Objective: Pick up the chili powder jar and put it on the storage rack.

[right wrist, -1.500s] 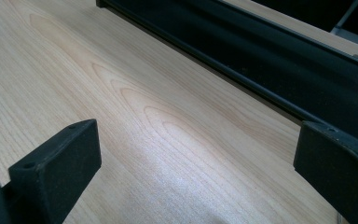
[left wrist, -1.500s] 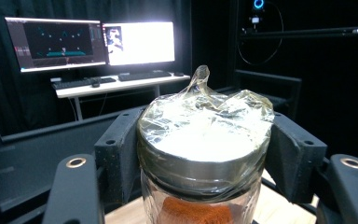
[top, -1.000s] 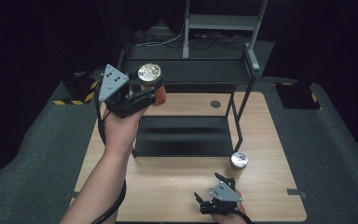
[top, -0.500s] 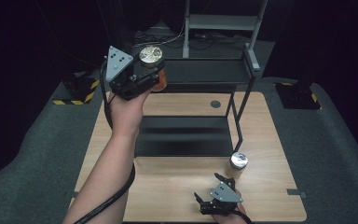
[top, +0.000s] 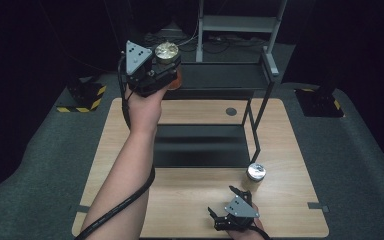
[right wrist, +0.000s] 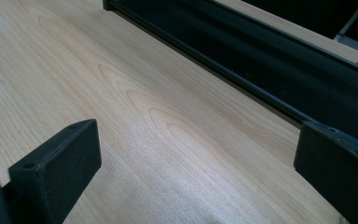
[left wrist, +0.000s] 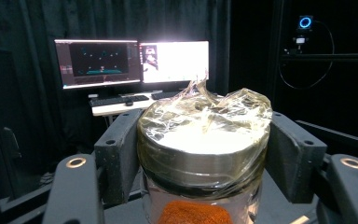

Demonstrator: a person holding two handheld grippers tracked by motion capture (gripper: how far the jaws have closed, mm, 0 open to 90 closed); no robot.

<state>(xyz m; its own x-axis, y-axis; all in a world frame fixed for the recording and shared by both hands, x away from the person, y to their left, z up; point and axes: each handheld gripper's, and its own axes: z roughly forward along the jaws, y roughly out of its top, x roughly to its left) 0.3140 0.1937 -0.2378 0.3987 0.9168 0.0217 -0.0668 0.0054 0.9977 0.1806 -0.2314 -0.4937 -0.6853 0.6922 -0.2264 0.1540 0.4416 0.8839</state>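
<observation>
My left hand-held gripper [top: 164, 67] holds a jar [left wrist: 203, 154] clamped between its jaws, raised above the far left of the surface [top: 190, 200], level with the black rack's [top: 220, 77] upper shelf. The jar's lid is wrapped in crinkled film; orange powder shows inside. My right hand-held gripper [right wrist: 191, 163] rests low over the near edge, jaws wide, empty. A second jar [top: 255, 176] stands just beyond it.

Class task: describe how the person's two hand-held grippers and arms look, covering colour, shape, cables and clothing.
Both the left gripper and right gripper are black, each topped by a grey three-cornered plate, with blocky black jaws. A black cable trails along the bare, sleeveless left forearm.
</observation>
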